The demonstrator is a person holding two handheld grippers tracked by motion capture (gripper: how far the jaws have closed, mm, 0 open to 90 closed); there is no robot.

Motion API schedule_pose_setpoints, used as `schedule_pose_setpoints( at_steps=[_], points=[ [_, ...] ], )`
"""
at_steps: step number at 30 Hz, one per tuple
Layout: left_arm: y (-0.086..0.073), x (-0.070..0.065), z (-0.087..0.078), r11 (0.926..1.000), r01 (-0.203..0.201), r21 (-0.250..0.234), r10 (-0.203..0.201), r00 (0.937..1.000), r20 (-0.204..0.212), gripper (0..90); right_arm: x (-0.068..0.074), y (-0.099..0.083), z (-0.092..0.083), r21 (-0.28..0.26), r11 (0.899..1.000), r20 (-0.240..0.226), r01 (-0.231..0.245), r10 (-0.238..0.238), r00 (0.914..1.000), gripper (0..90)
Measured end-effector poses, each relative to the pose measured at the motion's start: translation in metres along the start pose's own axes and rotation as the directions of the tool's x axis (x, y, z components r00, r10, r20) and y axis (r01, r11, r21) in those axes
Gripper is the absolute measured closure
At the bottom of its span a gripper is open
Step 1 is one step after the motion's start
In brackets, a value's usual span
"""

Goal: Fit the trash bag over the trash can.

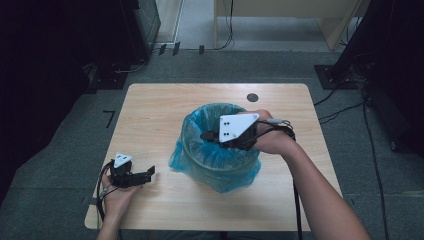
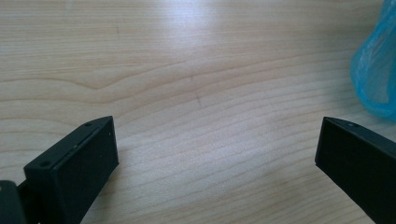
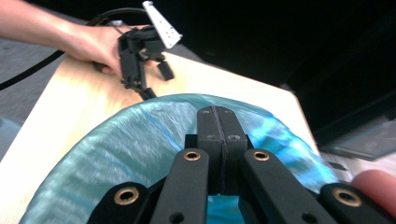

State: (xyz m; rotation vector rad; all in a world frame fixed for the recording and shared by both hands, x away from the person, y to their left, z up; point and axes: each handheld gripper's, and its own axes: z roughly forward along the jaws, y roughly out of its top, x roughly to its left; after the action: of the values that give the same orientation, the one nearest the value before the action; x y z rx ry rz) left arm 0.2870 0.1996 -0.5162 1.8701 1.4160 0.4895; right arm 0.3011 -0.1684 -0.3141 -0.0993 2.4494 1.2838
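Note:
A round bin lined with a blue plastic bag (image 1: 215, 150) stands in the middle of the wooden table (image 1: 165, 105). My right gripper (image 1: 206, 135) hovers over the bin's open mouth, reaching in from its right rim. In the right gripper view its jaws (image 3: 218, 112) are pressed together with nothing between them, above the blue bag (image 3: 130, 149). My left gripper (image 1: 148, 173) rests low near the table's front left corner, left of the bin and pointing toward it. Its jaws (image 2: 217, 123) stand wide open over bare wood, with an edge of the bag (image 2: 373, 70) at the right.
A small dark round spot (image 1: 252, 97) marks the table behind the bin. Cables (image 1: 350, 107) run across the grey floor to the right, and black stands (image 1: 345, 65) sit beyond the table's far corners. Bare wood lies left of the bin.

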Motion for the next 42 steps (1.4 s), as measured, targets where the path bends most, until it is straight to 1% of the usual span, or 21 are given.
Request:
schedule_pose_setpoints(
  at_steps=[2,3,6,8,10,12,15,17,19,21,22,24,26,31,34,36,38,39,40,41,42],
  points=[
    [-0.001,-0.001,0.001,1.0,-0.005,0.007,0.005,0.9999,0.009,0.0,-0.002,0.0,0.01,0.029,1.0,-0.035,0.013,-0.012,0.9993,90.0],
    [-0.001,-0.001,0.002,1.0,-0.004,0.007,0.004,0.9999,0.011,0.0,-0.002,0.0,0.017,0.063,0.998,-0.056,0.025,-0.021,0.9982,90.0],
    [-0.001,-0.001,0.001,1.0,-0.005,0.006,0.005,0.9999,0.016,0.0,-0.001,-0.002,0.031,0.127,0.989,-0.106,0.08,-0.066,0.9921,90.0],
    [-0.001,-0.001,0.002,1.0,-0.003,0.006,0.003,0.9999,0.014,0.0,0.0,-0.004,0.041,0.167,0.98,-0.149,0.107,-0.082,0.9854,90.0],
    [-0.001,-0.002,0.002,1.0,-0.006,0.007,0.006,0.9999,0.01,0.0,0.001,-0.005,0.052,0.208,0.97,-0.198,0.128,-0.087,0.9763,90.0],
    [-0.001,-0.002,0.002,0.9999,-0.009,0.01,0.009,0.9999,0.007,0.0,0.004,-0.007,0.062,0.253,0.955,-0.241,0.153,-0.091,0.9663,90.0],
    [-0.001,-0.003,0.002,0.9999,-0.008,0.01,0.008,1.0,0.002,0.0,0.009,-0.013,0.076,0.294,0.935,-0.304,0.198,-0.105,0.9468,90.0],
    [-0.001,-0.003,0.002,0.9999,-0.011,0.013,0.011,0.9999,0.0,0.0,0.012,-0.018,0.084,0.322,0.922,-0.347,0.217,-0.099,0.9327,90.0],
    [-0.001,-0.003,0.003,0.9999,-0.01,0.013,0.01,0.9999,-0.005,0.0,0.013,-0.022,0.092,0.349,0.907,-0.366,0.235,-0.099,0.9254,90.0],
    [-0.001,-0.003,0.003,0.9999,-0.005,0.012,0.005,1.0,-0.008,0.0,0.013,-0.027,0.1,0.37,0.899,-0.386,0.233,-0.079,0.919,90.0],
    [-0.001,-0.003,0.003,0.9999,-0.003,0.011,0.003,0.9999,-0.01,0.0,0.012,-0.029,0.102,0.377,0.898,-0.39,0.227,-0.068,0.9181,90.0],
    [-0.001,-0.003,0.002,0.9999,-0.001,0.01,0.001,1.0,-0.01,0.0,0.011,-0.033,0.106,0.383,0.901,-0.397,0.204,-0.039,0.917,90.0],
    [-0.001,-0.003,0.002,1.0,0.0,0.009,0.0,1.0,-0.009,0.0,0.01,-0.034,0.106,0.382,0.904,-0.392,0.189,-0.027,0.9196,90.0],
    [-0.001,-0.003,0.003,1.0,0.001,0.009,-0.001,0.9999,-0.011,0.0,0.007,-0.027,0.097,0.347,0.918,-0.374,0.189,-0.05,0.9263,90.0],
    [-0.001,-0.002,0.002,0.9999,0.009,0.007,-0.009,0.9999,-0.01,0.0,0.005,-0.014,0.083,0.319,0.925,-0.357,0.206,-0.084,0.9305,90.0],
    [-0.001,-0.002,0.002,0.9999,0.01,0.007,-0.01,0.9999,-0.011,0.0,0.004,-0.007,0.073,0.309,0.926,-0.354,0.217,-0.1,0.9298,90.0],
    [0.0,-0.002,0.002,0.9999,0.014,0.005,-0.014,0.9999,-0.008,0.0,0.005,-0.002,0.063,0.298,0.925,-0.357,0.235,-0.12,0.9264,90.0],
    [0.0,-0.001,0.002,0.9999,0.017,0.003,-0.017,0.9998,-0.007,0.0,0.007,-0.002,0.058,0.286,0.926,-0.374,0.248,-0.131,0.9181,90.0],
    [0.0,-0.001,0.002,0.9997,0.024,-0.001,-0.024,0.9997,-0.006,0.0,0.008,-0.002,0.057,0.281,0.925,-0.385,0.254,-0.134,0.9133,90.0],
    [0.0,0.0,0.002,0.9996,0.028,-0.002,-0.028,0.9996,-0.005,0.0,0.009,-0.005,0.056,0.288,0.92,-0.399,0.266,-0.137,0.9067,90.0],
    [0.0,0.0,0.002,0.9994,0.033,-0.004,-0.033,0.9994,-0.004,0.0,0.01,-0.007,0.057,0.293,0.917,-0.408,0.271,-0.137,0.9029,90.0]
  ],
)
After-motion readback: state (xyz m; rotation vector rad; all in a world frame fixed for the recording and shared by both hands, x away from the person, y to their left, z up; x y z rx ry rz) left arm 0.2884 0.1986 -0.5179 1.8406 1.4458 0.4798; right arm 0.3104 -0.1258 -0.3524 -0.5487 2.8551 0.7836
